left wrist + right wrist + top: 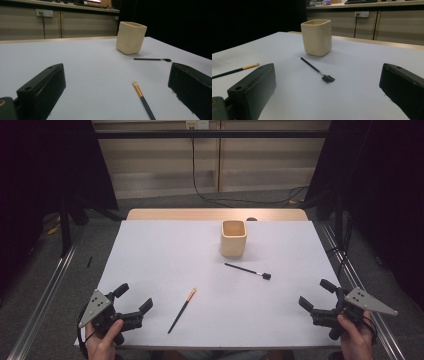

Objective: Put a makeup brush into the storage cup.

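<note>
A cream square cup stands upright on the white table, towards the back. In front of it lies a thin black brush with a dark flat head. A longer dark brush with an orange ferrule lies nearer the front. My left gripper is held at the front left corner, jaws wide open and empty. My right gripper is held at the front right edge, also open and empty. The left gripper view shows the cup and both brushes ahead. So does the right gripper view, with the cup behind the black brush.
A wooden strip runs along the table's far edge. Metal rails flank the table on both sides. Cables lie on the floor behind, below a wall with sockets. Dark curtains hang left and right.
</note>
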`<state>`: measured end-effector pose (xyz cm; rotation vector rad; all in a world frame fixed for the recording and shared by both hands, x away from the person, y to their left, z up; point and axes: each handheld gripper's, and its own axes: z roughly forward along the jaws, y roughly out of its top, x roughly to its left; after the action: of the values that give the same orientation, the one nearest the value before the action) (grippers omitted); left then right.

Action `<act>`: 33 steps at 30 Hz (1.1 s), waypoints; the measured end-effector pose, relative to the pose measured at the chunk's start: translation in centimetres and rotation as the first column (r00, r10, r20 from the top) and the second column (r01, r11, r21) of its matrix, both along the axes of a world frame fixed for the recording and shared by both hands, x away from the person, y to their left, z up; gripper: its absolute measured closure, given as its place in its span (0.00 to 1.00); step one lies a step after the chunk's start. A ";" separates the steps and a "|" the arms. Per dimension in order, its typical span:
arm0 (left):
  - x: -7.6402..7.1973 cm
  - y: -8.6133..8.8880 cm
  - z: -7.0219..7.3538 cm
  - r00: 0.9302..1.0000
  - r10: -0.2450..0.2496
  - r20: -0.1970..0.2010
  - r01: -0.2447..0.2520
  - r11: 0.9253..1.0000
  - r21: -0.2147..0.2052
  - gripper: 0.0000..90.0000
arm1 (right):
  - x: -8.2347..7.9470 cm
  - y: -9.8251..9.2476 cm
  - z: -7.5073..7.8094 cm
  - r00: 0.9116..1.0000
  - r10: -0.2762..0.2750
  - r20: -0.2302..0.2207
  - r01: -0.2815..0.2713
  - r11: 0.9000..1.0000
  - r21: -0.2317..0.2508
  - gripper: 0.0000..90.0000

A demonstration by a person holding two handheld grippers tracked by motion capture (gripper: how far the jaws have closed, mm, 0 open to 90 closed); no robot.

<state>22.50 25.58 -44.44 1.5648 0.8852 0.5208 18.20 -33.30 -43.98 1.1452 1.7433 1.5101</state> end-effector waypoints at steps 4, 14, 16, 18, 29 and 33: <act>0.0 -0.1 -0.1 1.000 0.003 -0.010 -0.003 1.000 -0.005 0.02 | 0.1 0.1 0.0 1.000 0.011 0.000 -0.011 1.000 -0.008 0.00; 0.0 0.1 0.0 1.000 0.011 -0.023 -0.011 1.000 0.015 0.02 | 0.2 0.1 0.0 1.000 0.014 -0.008 -0.014 1.000 -0.003 0.00; 0.1 -0.2 0.1 1.000 -0.001 -0.016 0.002 1.000 0.018 0.02 | 0.2 0.1 0.0 1.000 0.019 -0.012 -0.019 1.000 -0.003 0.00; 0.1 -0.2 0.2 1.000 -0.008 -0.016 0.008 1.000 0.016 0.02 | 0.1 0.2 0.0 1.000 0.023 -0.012 -0.023 1.000 -0.006 0.00; 0.2 -1.2 0.7 0.999 -0.046 -0.024 0.047 0.998 0.037 0.02 | -0.2 0.5 0.2 0.999 0.041 -0.003 -0.041 0.999 -0.021 0.00; 0.9 -2.0 1.5 0.998 -0.064 -0.007 0.064 0.996 0.059 0.02 | -0.3 0.3 0.1 0.999 0.032 -0.002 -0.032 0.999 -0.020 0.00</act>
<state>23.38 23.54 -42.89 1.6442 0.8275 0.5012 17.89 -32.98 -43.87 1.1145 1.7815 1.5076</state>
